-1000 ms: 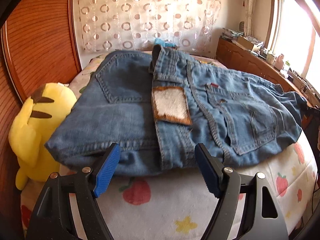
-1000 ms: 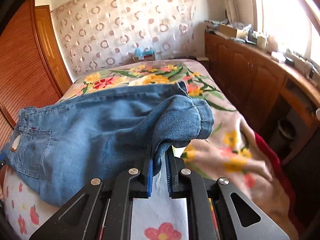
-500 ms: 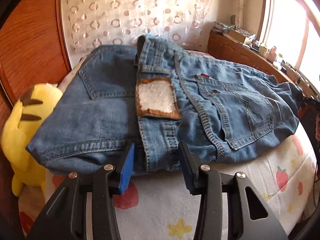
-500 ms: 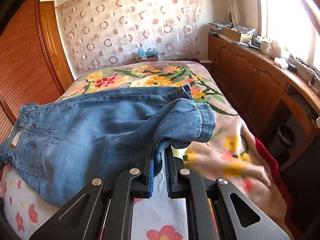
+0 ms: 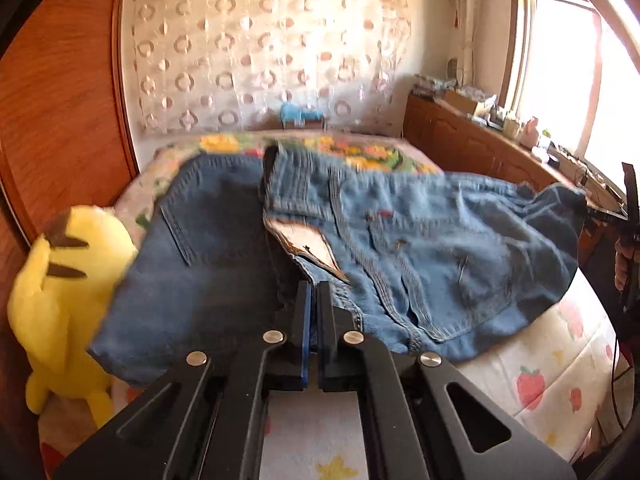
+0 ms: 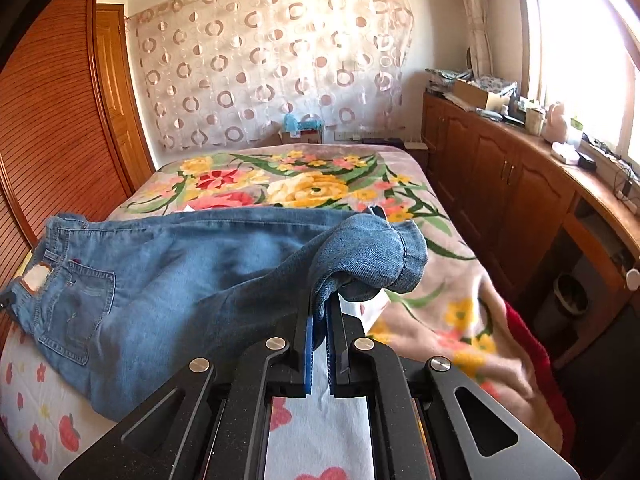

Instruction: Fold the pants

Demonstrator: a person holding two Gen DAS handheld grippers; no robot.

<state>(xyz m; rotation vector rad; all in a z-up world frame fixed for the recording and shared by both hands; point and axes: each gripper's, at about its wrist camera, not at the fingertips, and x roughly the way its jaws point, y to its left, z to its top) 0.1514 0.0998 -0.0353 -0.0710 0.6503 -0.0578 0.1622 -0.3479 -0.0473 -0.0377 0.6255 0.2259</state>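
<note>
Blue jeans (image 5: 420, 240) lie across the bed, folded lengthwise, back pockets up. In the left wrist view my left gripper (image 5: 314, 294) is shut on the waistband near the leather patch (image 5: 306, 246) and lifts it a little. In the right wrist view the jeans (image 6: 180, 264) stretch from the waist at far left to the hems. My right gripper (image 6: 319, 308) is shut on the leg hems (image 6: 372, 256), which bunch above its blue pads.
A yellow plush toy (image 5: 60, 304) sits at the bed's left edge against the wooden wardrobe (image 5: 52, 80). A floral blanket (image 6: 304, 184) covers the far bed. Wooden cabinets (image 6: 520, 184) with clutter run along the right under the window. A fruit-print sheet (image 5: 560, 380) covers the near bed.
My left gripper moved forward and closed on the waistband, then raised it. My right gripper stayed shut on the hems and lifted slightly.
</note>
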